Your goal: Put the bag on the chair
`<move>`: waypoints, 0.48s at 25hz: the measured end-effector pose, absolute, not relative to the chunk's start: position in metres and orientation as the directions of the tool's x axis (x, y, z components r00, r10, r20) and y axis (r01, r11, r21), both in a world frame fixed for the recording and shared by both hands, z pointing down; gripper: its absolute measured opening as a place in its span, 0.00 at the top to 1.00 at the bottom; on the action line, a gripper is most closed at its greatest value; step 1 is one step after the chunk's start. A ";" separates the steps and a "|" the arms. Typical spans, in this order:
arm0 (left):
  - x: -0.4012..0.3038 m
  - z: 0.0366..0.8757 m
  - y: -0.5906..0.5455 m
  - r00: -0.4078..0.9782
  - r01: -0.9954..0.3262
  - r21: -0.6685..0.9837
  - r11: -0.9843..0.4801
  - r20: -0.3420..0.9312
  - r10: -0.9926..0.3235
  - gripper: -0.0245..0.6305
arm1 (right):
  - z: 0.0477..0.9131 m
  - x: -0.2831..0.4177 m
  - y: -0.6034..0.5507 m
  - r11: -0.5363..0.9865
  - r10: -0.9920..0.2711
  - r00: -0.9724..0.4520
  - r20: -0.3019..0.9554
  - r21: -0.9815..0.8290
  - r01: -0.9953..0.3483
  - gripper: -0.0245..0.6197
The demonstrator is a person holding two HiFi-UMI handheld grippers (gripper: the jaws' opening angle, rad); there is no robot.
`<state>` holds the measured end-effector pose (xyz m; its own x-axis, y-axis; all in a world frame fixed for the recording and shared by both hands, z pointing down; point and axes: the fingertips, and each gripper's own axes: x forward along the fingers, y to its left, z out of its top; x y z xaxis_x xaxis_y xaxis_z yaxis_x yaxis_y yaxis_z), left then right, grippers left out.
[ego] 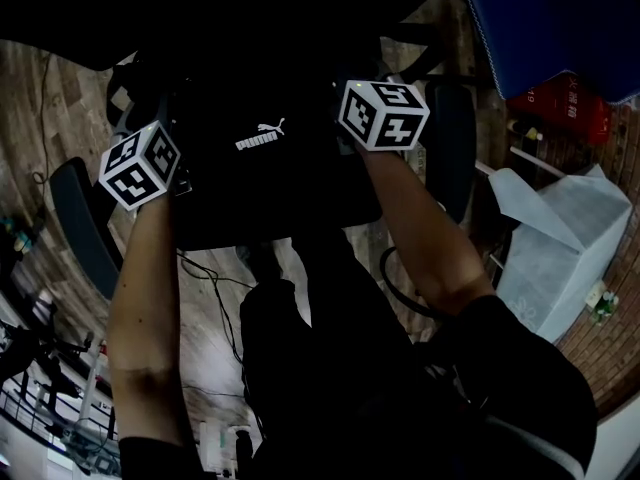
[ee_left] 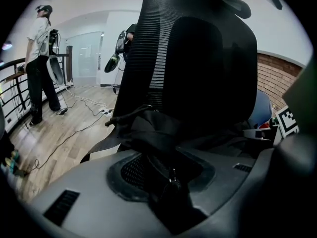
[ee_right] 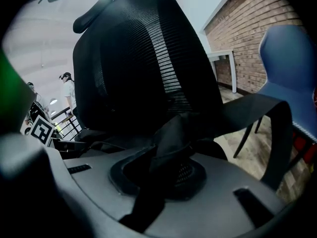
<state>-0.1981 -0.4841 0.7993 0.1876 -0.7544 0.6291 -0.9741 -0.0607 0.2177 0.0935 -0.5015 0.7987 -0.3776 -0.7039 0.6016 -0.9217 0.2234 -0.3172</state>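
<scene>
In the head view a black bag (ego: 260, 168) with a white logo hangs in front of me, between the two marker cubes, the left one (ego: 140, 165) and the right one (ego: 383, 113). It sits over a black mesh office chair whose armrests (ego: 85, 228) show at either side. The chair's backrest (ee_left: 163, 58) fills the left gripper view and stands close behind the bag. My left gripper (ee_left: 166, 175) is shut on a bunch of bag fabric with a zipper (ee_left: 171, 175). My right gripper (ee_right: 166, 177) is shut on a black bag strap (ee_right: 173, 133); a wider strap (ee_right: 267, 113) loops off to the right.
A blue chair (ee_right: 287, 63) stands to the right, with a white sack (ego: 560, 238) and a red box (ego: 565, 103) near it. Cables (ee_left: 74, 113) trail over the wooden floor at left, where a person (ee_left: 42, 63) stands by a railing. A white table (ee_right: 223, 58) meets the brick wall.
</scene>
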 end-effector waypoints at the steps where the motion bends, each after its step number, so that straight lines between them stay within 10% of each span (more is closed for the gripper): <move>1: -0.199 0.801 -0.485 0.180 -0.976 0.211 -0.057 0.631 -0.754 0.73 | 0.800 0.092 -0.502 0.226 -0.701 -0.380 0.603 -0.318 -0.921 0.87; 12: -0.209 0.813 -0.477 0.113 -0.984 0.178 0.014 0.681 -0.723 0.59 | 0.812 0.090 -0.503 0.239 -0.664 -0.370 0.650 -0.284 -0.928 0.86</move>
<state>-0.2086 -0.4772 0.8134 0.1133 -0.7234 0.6811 -0.9839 0.0138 0.1782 0.0896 -0.5028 0.8119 -0.3700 -0.6639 0.6498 -0.9284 0.2391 -0.2843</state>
